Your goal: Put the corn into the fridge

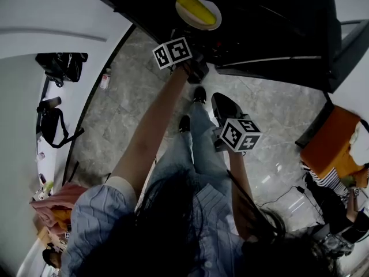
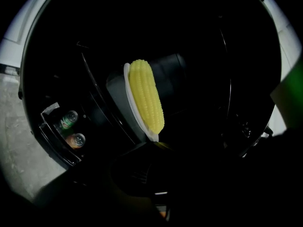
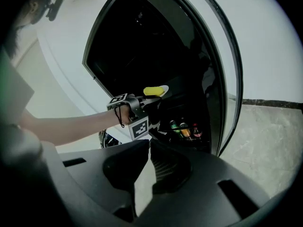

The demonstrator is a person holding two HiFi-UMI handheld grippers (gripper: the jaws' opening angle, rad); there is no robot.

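Corn (image 2: 147, 96) lies lengthwise on a white plate (image 2: 129, 93), and both are already past the front edge of the open fridge (image 3: 142, 41), up in its dark interior. The left gripper (image 2: 158, 145) reaches in at arm's length with its jaws closed on the plate's near rim, so the plate juts out beyond them, deeper into the fridge. In the left gripper view, dark space surrounds the plate on every side and no shelf edge touches it. Bottles (image 3: 184, 126) stand in a rack low in the fridge, below the plate. The right gripper (image 3: 147, 143) hangs back outside the fridge, over the grey stone floor (image 1: 132, 114). Its jaws are drawn together to a bare slit with nothing between them, and bare floor lies between it and the fridge's lower edge.
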